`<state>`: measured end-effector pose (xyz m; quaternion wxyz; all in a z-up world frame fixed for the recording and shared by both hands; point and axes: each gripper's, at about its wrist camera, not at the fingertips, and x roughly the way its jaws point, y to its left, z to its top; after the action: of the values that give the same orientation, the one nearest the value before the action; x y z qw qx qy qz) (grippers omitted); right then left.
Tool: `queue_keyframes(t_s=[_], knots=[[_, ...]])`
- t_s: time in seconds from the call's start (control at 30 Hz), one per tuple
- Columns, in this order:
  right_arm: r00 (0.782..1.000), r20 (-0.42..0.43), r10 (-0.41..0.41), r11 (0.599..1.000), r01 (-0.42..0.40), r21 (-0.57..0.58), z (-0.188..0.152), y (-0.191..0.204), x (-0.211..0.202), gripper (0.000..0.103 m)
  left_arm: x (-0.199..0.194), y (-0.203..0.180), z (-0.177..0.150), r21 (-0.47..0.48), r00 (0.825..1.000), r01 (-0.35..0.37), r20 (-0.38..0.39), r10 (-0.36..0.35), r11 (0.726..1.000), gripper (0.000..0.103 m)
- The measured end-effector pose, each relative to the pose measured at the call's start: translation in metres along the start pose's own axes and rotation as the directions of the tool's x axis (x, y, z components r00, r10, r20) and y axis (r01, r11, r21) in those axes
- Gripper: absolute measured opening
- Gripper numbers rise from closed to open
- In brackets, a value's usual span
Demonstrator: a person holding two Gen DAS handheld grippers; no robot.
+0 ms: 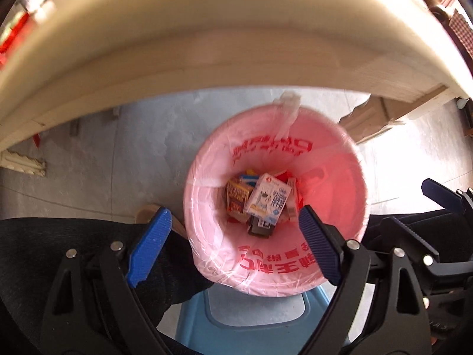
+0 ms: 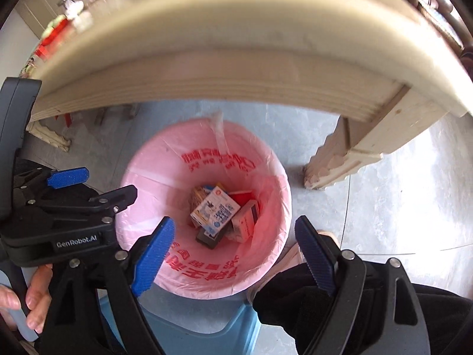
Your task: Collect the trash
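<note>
Both claws hang over the bin, the left claw and the right claw each spread wide with nothing between the pads. The trash, a milk carton and small boxes, lies at the bottom, centre of both frames. What remains on the tabletop, top of frame, I cannot tell.

A grey floor with thin joint lines is seen, washed bright by light at the right. A pale wooden table with a thick cream edge is spread across the top of both views, and its carved leg is planted on the floor. A blue stool is seen at the bottom. Blurred clutter is set on the table's far left
</note>
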<state>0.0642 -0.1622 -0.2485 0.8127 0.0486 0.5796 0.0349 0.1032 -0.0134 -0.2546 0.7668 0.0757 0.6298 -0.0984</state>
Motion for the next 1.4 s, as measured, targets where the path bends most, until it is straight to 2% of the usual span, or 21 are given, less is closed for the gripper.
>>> queue_keyframes(t_s=[0.13,0.23,0.3,0.4,0.53,0.6,0.77,0.9,1.07,1.2,1.33,1.4], knots=[[0.991,0.128,-0.043,0.999,0.043,0.003,-0.003,0.006,-0.046,0.087,-0.045,-0.009,-0.002,0.013,0.993,-0.027,0.114,0.025,1.0,0.086],[0.967,0.23,-0.113,0.993,0.114,0.006,-0.006,0.01,-0.082,0.092,-0.079,-0.014,-0.003,0.017,0.982,-0.034,0.188,0.03,0.999,0.086],[0.949,0.288,-0.129,0.991,0.13,0.016,-0.007,0.011,-0.106,0.093,-0.104,-0.018,-0.005,0.013,0.969,-0.042,0.246,0.038,0.999,0.086],[0.914,0.375,-0.158,0.987,0.155,0.038,-0.008,0.015,-0.142,0.093,-0.141,-0.022,-0.009,0.002,0.942,-0.049,0.332,0.046,0.999,0.086],[0.842,0.496,-0.213,0.977,0.198,0.084,-0.015,0.021,-0.195,0.096,-0.187,-0.024,-0.017,-0.023,0.9,-0.038,0.434,0.044,0.999,0.09],[0.807,0.547,-0.224,0.974,0.203,0.099,-0.019,0.023,-0.22,0.096,-0.21,-0.026,-0.022,-0.042,0.87,-0.034,0.491,0.05,0.999,0.092],[0.743,0.625,-0.24,0.969,0.22,0.111,-0.028,0.033,-0.266,0.096,-0.263,-0.03,-0.037,-0.062,0.798,-0.055,0.598,0.081,0.997,0.094],[0.693,0.675,-0.253,0.965,0.23,0.126,-0.039,0.04,-0.298,0.096,-0.294,-0.03,-0.049,-0.076,0.756,-0.048,0.649,0.086,0.996,0.096],[0.658,0.709,-0.253,0.965,0.227,0.134,-0.051,0.046,-0.324,0.096,-0.316,-0.032,-0.061,-0.076,0.731,-0.02,0.679,0.067,0.997,0.097],[0.636,0.731,-0.247,0.967,0.216,0.138,-0.061,0.049,-0.341,0.096,-0.328,-0.037,-0.071,-0.087,0.699,-0.033,0.71,0.085,0.996,0.097],[0.602,0.757,-0.253,0.965,0.214,0.153,-0.07,0.051,-0.354,0.096,-0.336,-0.04,-0.078,-0.087,0.682,-0.046,0.725,0.096,0.995,0.097],[0.595,0.764,-0.251,0.965,0.211,0.153,-0.072,0.052,-0.359,0.096,-0.339,-0.04,-0.081,-0.093,0.675,-0.046,0.731,0.099,0.995,0.097]])
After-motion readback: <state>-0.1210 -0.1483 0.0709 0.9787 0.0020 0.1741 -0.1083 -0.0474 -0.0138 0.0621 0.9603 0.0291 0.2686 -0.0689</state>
